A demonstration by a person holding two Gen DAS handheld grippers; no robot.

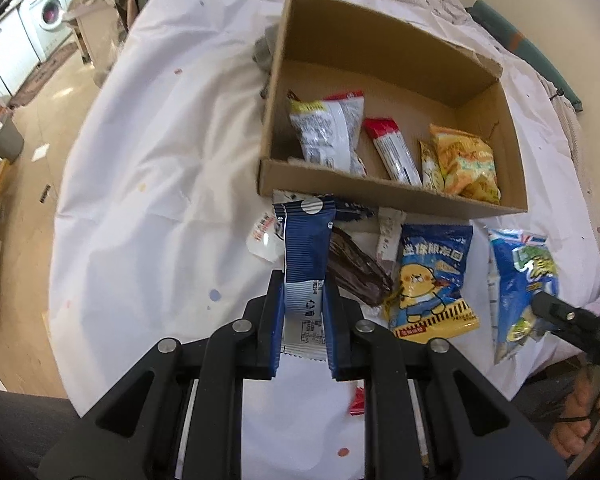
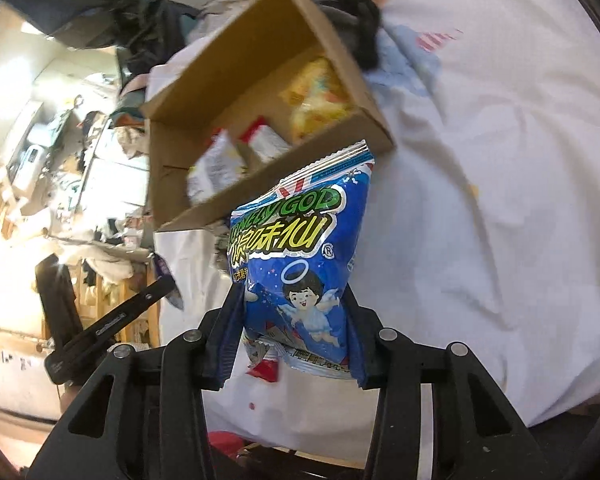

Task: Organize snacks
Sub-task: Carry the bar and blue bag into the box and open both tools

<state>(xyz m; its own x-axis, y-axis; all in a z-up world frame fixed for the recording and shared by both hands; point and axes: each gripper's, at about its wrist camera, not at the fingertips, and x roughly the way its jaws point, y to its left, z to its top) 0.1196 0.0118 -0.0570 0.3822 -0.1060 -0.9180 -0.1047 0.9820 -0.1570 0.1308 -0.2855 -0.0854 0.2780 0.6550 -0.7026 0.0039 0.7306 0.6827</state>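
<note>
Left wrist view: the left tongs are pinched on a dark blue striped packet, held upright just short of the cardboard box. Four snacks are already lodged inside the box: a white and red bag, a red-topped stick pack, a narrow yellow sachet and a yellow crisp bag. Still outside on the white sheet are noted a blue bag with a yellow cartoon figure, a dark brown wrapper, a white sachet and further packets partly hidden against the box's near wall.

Right wrist view: the right tongs are closed on a blue bag printed with an angel figure, which is lifted clear of the sheet with the box beyond it. The view is blurred.

Assessment: the task is judged roughly half done; two packets are in hand, not yet deposited, and several remain to be collected.
</note>
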